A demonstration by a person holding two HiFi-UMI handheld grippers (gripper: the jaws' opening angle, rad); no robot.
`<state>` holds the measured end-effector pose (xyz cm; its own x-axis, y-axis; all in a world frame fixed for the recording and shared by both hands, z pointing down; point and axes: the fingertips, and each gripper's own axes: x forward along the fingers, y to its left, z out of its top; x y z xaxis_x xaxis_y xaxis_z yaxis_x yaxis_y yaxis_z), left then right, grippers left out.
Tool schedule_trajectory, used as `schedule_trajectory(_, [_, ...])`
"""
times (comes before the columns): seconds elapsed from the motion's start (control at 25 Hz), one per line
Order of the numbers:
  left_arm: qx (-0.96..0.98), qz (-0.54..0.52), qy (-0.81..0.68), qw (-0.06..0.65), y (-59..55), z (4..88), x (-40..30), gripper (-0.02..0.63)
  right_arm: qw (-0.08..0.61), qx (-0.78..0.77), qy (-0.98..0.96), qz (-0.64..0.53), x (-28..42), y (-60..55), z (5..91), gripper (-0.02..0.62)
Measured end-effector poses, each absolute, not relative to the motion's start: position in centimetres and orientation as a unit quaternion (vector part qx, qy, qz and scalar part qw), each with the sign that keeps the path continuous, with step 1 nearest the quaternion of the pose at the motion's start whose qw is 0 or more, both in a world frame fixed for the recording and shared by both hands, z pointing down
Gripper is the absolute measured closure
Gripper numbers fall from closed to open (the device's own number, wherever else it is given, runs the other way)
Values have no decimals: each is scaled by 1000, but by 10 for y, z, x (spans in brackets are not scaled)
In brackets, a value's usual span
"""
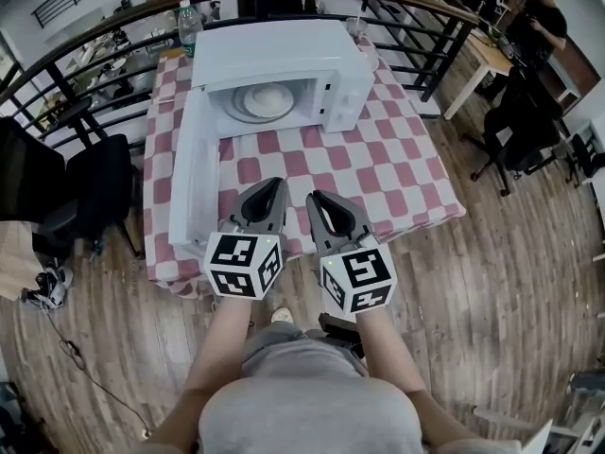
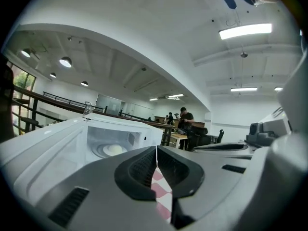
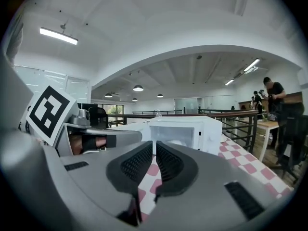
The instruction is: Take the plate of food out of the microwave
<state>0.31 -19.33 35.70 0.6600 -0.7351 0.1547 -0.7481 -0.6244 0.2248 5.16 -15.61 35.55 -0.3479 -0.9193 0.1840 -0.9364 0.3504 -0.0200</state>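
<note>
Left gripper [image 1: 274, 185], right gripper [image 1: 317, 200] closed, plate [image 1: 267, 101] inside open microwave [image 1: 284, 53]

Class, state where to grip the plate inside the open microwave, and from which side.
Grip the near rim of the plate, coming through the open front of the microwave: walls close every other side, and the food mound fills the centre.

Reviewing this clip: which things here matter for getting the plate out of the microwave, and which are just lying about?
Job: microwave, its open door, plate of food inside, left tongs and right tongs (both shut, empty).
Lying about: water bottle behind the microwave, black chair beside the table.
</note>
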Motion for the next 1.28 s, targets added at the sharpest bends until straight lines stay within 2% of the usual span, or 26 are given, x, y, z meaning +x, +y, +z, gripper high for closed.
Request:
schedule_trajectory(0.2, [901, 10, -412, 139, -206, 357, 4, 604, 47, 532, -837, 119, 50, -168, 365, 571])
schedule_trajectory(0.4, [903, -3, -404, 147, -217, 367, 10, 604, 47, 515, -851, 90, 48, -178, 362, 571])
schedule_trajectory(0.72, [892, -15, -430, 140, -251, 369, 11, 604, 14, 501, -855, 135, 62, -220, 360, 571])
schedule_trajectory(1.28, [863, -26, -488, 129, -293, 363, 24, 604, 34, 467, -870, 154, 90, -275, 369, 568])
